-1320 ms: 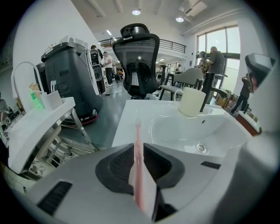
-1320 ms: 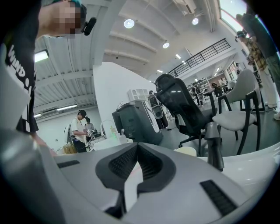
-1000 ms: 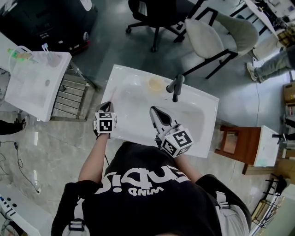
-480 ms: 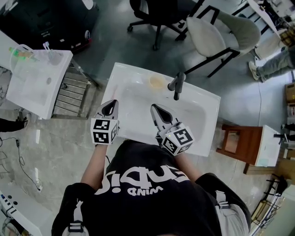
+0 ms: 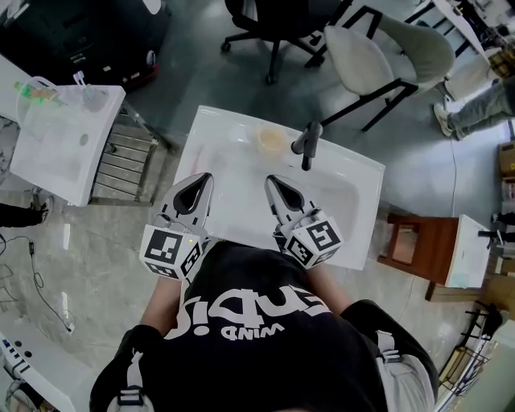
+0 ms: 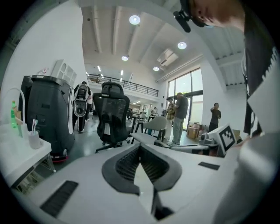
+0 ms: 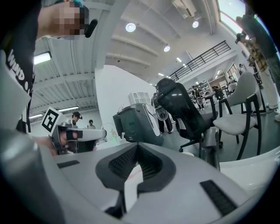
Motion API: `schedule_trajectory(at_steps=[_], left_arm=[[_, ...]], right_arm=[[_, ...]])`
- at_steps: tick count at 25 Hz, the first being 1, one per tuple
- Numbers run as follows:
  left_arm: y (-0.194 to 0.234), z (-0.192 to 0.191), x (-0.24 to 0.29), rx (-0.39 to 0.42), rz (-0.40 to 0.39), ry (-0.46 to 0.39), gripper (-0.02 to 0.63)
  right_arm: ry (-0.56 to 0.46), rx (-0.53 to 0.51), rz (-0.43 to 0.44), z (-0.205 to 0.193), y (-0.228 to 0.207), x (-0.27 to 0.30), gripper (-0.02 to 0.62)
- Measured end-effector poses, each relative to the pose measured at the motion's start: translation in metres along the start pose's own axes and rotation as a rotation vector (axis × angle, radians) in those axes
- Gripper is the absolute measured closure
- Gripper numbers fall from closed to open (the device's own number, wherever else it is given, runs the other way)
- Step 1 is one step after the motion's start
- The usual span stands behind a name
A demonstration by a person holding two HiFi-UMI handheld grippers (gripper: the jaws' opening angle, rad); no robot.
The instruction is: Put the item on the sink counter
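Observation:
A white sink counter (image 5: 362, 233) with a basin stands just in front of me in the head view. Its dark faucet (image 5: 306, 145) rises at the far rim. Beside the faucet, on the back ledge, rests a small pale yellow round item (image 5: 272, 142). My left gripper (image 5: 201, 181) hovers over the counter's left near part, shut and holding nothing. My right gripper (image 5: 272, 185) hangs over the basin's near side, also shut and holding nothing. In the left gripper view the jaws (image 6: 140, 146) meet at their tips. The right gripper view shows its jaws (image 7: 138, 146) closed, with the faucet (image 7: 213, 146) beyond them.
A second white sink unit (image 5: 56, 153) with a cup of brushes stands at the left, a metal rack (image 5: 121, 165) beside it. A black office chair (image 5: 273, 24) and a beige chair (image 5: 386, 52) stand behind the counter. A wooden stool (image 5: 410, 245) is at the right.
My left gripper has drawn back toward my body and tipped up, its marker cube now lower and further left. The right gripper has hardly moved.

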State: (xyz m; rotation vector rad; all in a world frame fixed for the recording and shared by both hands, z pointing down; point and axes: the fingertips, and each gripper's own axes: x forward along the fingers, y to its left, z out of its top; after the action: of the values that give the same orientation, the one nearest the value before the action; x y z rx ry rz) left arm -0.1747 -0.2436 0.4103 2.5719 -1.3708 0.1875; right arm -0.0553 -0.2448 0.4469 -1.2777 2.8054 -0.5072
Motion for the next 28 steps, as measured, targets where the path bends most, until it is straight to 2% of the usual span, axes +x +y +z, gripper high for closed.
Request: schedule_trajectory(at_steps=[3, 11, 28], left_arm=[[-0.003, 0.01, -0.002, 0.014, -0.007, -0.042, 0.586], [-0.001, 0.004, -0.002, 0.021, 0.009, -0.081, 0.586], [0.0, -0.001, 0.0, 0.036, 0.027, -0.077, 0.586]], right_arm=[[-0.009, -0.004, -0.003, 0.003, -0.002, -0.003, 0.577], [-0.047, -0.029, 0.008, 0.011, 0.0, -0.008, 0.577], [-0.049, -0.079, -0.01, 0.015, -0.001, -0.011, 0.577]])
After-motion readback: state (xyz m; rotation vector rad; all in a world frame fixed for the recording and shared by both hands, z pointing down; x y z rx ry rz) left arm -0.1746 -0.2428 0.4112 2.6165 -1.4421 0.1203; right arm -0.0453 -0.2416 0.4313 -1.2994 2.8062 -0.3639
